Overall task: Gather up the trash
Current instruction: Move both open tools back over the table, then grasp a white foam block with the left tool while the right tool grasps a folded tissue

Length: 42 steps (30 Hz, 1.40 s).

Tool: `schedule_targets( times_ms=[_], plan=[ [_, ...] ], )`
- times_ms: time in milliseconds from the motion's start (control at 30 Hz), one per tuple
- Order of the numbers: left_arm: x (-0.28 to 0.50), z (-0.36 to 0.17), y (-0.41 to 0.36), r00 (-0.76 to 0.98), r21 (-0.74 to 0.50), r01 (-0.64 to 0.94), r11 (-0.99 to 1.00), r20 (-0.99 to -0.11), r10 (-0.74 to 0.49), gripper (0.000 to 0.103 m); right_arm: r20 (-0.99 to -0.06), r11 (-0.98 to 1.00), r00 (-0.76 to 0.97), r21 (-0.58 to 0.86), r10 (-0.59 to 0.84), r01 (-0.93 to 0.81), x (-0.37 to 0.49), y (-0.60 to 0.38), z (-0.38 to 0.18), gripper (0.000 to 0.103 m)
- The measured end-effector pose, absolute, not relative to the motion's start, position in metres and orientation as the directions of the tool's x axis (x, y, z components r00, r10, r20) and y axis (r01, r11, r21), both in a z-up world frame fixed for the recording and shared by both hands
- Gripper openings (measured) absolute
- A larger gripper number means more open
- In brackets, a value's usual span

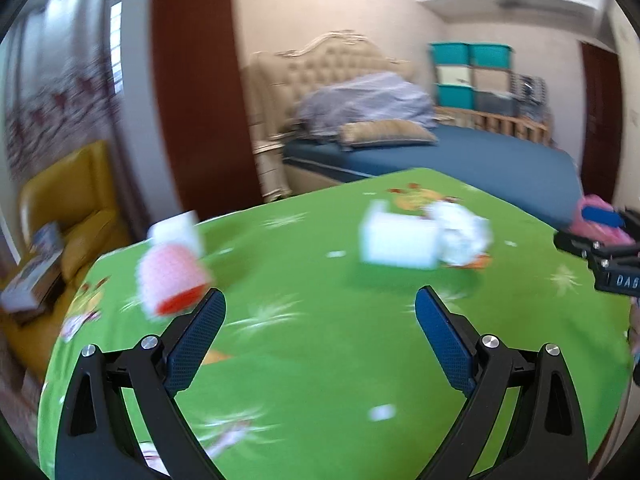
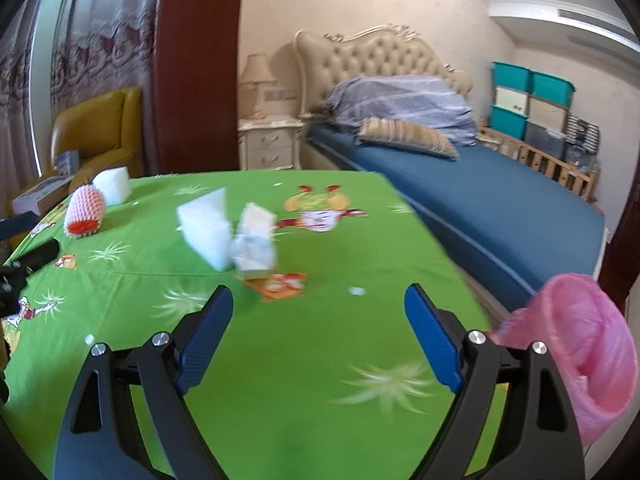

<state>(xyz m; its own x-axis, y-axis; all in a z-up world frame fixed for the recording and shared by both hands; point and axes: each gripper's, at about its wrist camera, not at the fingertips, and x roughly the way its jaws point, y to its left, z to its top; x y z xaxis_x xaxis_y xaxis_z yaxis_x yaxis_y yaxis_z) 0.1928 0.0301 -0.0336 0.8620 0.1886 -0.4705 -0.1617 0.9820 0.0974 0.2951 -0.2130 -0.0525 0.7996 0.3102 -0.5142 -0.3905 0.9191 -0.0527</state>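
A green cloth covers the table [image 1: 320, 360] [image 2: 280, 360]. On it lie a white foam block [image 1: 396, 240] [image 2: 206, 232], crumpled white paper [image 1: 464, 232] [image 2: 256, 246] against it, a pink-and-red foam net tube [image 1: 172, 280] [image 2: 84, 212], and a second white foam block [image 1: 176, 230] [image 2: 114, 184] behind the tube. A pink trash bag [image 2: 580, 356] hangs open at the table's right edge. My left gripper [image 1: 320, 312] is open and empty above the cloth. My right gripper [image 2: 319, 308] is open and empty; it also shows at the right edge of the left wrist view [image 1: 600, 248].
Small white scraps [image 1: 382, 412] [image 2: 356, 291] lie on the cloth. A blue bed [image 2: 480, 200] stands behind the table to the right, a white nightstand [image 2: 272, 144] behind it, and a yellow armchair [image 2: 100, 136] with a box at the left.
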Motion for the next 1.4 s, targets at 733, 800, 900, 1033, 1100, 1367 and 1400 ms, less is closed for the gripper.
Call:
schedule_targets(
  times_ms=[733, 800, 900, 1033, 1100, 1367, 1400],
  plan=[
    [0.171, -0.059, 0.164, 0.764, -0.029, -0.398, 0.917, -0.564, 0.314, 0.09, -0.672, 0.896, 0.665, -0.005, 0.326, -0.444, 0.397, -0.124, -0.089, 0.047],
    [0.174, -0.06, 0.172, 0.756, -0.047, -0.413, 0.91, -0.575, 0.313, 0.09, -0.671, 0.887, 0.662, -0.011, 0.335, -0.461, 0.395, -0.124, -0.088, 0.037],
    [0.181, -0.057, 0.178, 0.748, -0.063, -0.427, 0.902, -0.585, 0.314, 0.09, -0.642, 0.866, 0.671, -0.021, 0.372, -0.5, 0.384, -0.122, -0.08, 0.036],
    [0.199, -0.057, 0.179, 0.729, -0.068, -0.43, 0.9, -0.614, 0.302, 0.09, -0.632, 0.818, 0.641, -0.019, 0.436, -0.575, 0.365, -0.11, -0.079, 0.036],
    [0.208, -0.057, 0.178, 0.726, -0.076, -0.431, 0.899, -0.621, 0.295, 0.09, -0.625, 0.771, 0.599, 0.008, 0.501, -0.637, 0.354, -0.105, -0.078, 0.036],
    [0.215, -0.052, 0.151, 0.725, -0.087, -0.406, 0.91, -0.636, 0.263, 0.09, -0.578, 0.787, 0.62, 0.064, 0.531, -0.614, 0.338, -0.133, -0.064, 0.036],
    [0.216, -0.051, 0.144, 0.735, -0.092, -0.389, 0.917, -0.631, 0.249, 0.09, -0.571, 0.804, 0.639, 0.064, 0.515, -0.592, 0.339, -0.14, -0.062, 0.036]
  ],
)
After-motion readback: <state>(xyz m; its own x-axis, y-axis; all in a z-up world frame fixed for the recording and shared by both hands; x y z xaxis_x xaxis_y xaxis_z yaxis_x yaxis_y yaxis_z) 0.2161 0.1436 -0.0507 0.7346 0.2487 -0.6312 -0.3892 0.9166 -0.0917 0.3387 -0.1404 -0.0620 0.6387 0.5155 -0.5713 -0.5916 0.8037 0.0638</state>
